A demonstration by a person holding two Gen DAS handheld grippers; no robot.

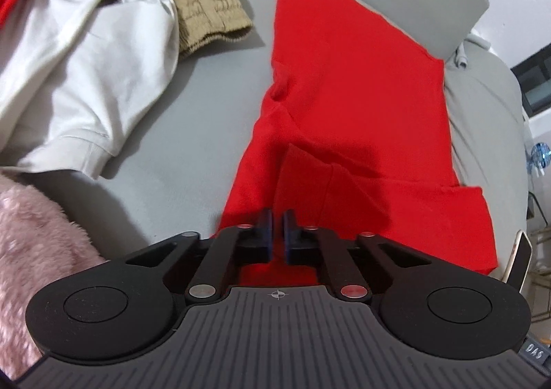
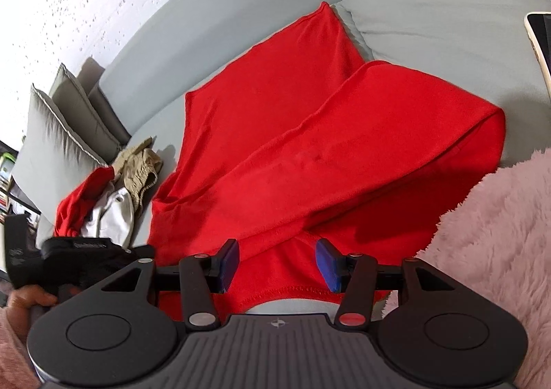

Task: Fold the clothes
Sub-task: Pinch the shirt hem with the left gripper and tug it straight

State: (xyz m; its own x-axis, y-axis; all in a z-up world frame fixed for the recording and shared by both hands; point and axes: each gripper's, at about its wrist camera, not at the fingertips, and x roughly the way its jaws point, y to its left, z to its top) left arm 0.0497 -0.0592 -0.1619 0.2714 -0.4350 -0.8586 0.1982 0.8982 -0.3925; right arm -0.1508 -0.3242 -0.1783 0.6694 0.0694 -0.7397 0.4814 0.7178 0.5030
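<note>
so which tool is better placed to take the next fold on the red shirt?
Probably left. The left tool looks shut on the red shirt near its edge, ready to lift. The right tool stands open over the hem, gripping nothing.

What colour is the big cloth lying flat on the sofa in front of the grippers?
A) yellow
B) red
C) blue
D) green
B: the cloth spread over the grey sofa is bright red in both wrist views, with a fold along its right side.
</note>
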